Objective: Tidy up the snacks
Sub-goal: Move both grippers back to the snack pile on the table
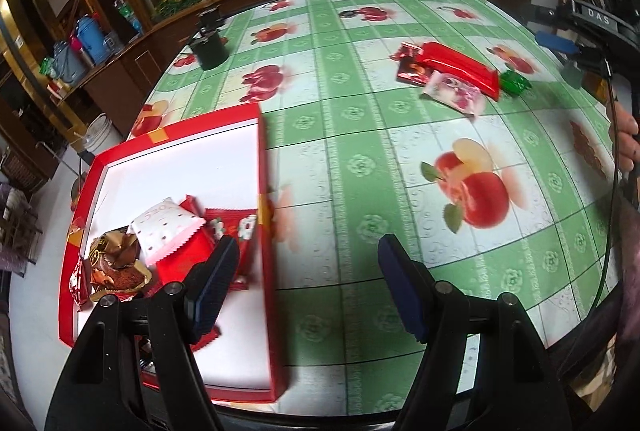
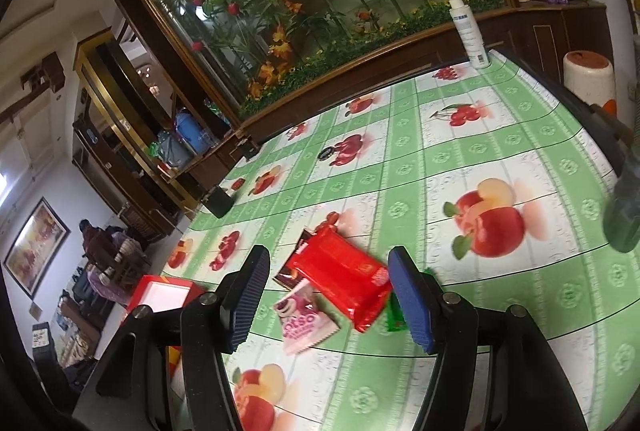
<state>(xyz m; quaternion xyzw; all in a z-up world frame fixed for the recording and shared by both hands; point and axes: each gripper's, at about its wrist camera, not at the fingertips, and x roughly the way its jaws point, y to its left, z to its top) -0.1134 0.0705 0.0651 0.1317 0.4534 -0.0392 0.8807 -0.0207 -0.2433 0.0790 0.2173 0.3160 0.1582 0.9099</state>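
The left claw (image 1: 308, 287) stands open and empty over the red box's (image 1: 267, 167) right wall; several wrapped snacks (image 1: 168, 231) lie inside the box. Well right of the box on the counter (image 2: 520, 159), the right claw (image 2: 328, 295) gapes open above a red snack packet (image 2: 340, 271), gripping nothing.

Bench (image 1: 360, 135) under green-checked fruit-print oilcloth. On it: open red cardboard box (image 1: 266, 167) at one edge, loose pile of red, pink and green foil snack packets (image 2: 340, 271), black cup (image 1: 209, 49), white spray bottle (image 2: 470, 31) at far edge.
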